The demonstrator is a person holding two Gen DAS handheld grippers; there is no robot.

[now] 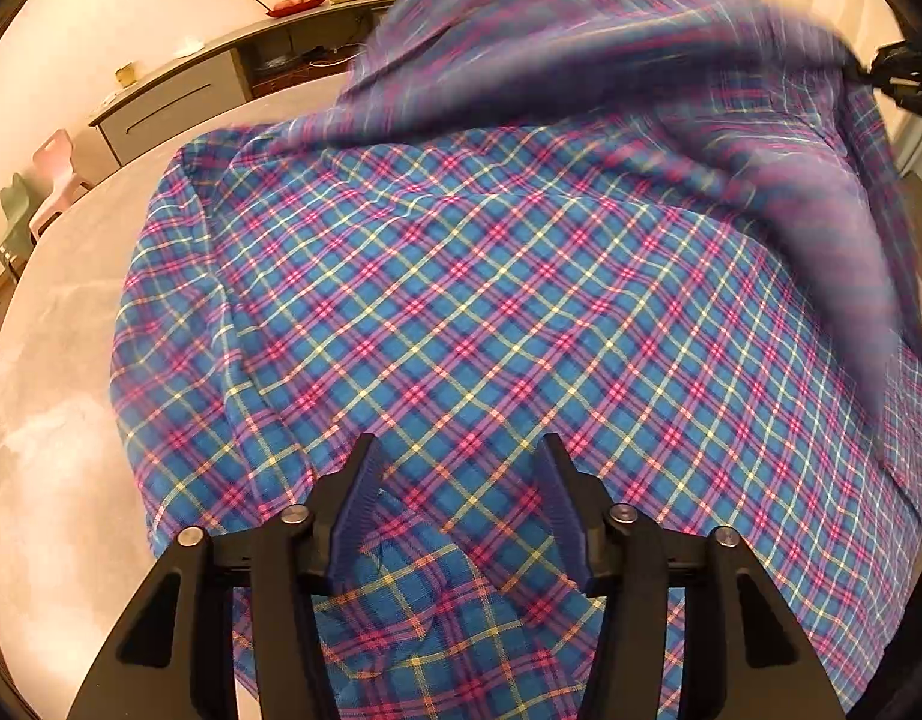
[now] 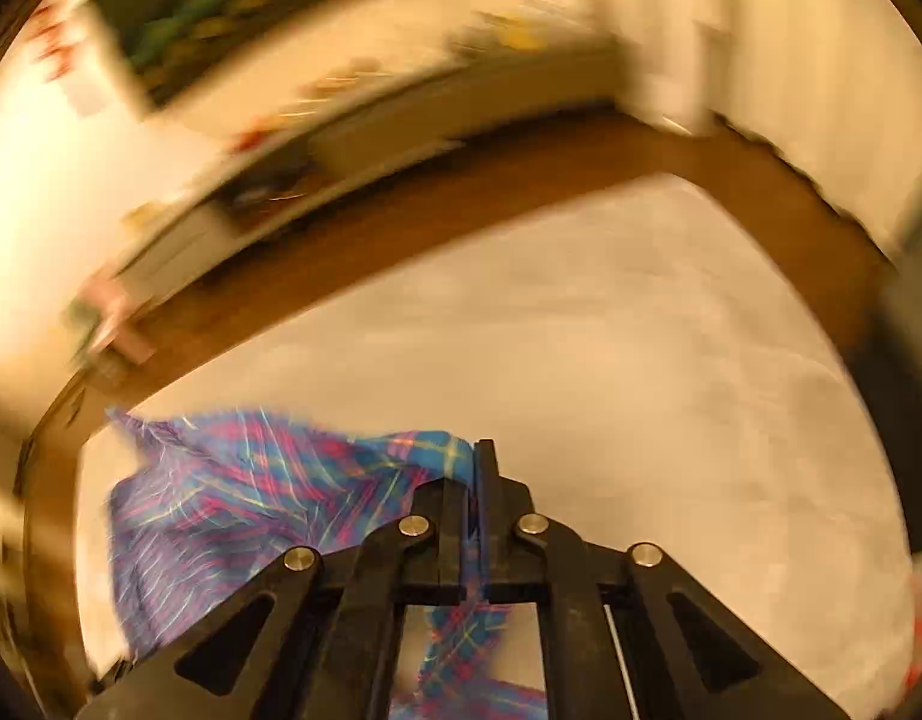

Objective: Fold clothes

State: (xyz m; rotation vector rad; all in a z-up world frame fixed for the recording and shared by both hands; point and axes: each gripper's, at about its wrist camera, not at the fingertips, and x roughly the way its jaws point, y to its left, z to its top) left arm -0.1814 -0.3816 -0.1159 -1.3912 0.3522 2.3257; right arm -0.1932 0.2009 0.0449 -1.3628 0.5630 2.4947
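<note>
Plaid shirt (image 1: 461, 312) spread on the pale table (image 1: 47, 420), directly ahead of and under the left gripper (image 1: 458, 468). Left jaws spread apart over the fabric, gripping nothing. Right gripper (image 2: 479, 462) clamped on a shirt edge (image 2: 251, 492), cloth trailing off to its left, lifted and motion-blurred. Sideboard (image 1: 179, 96) along the wall beyond the table.
</note>
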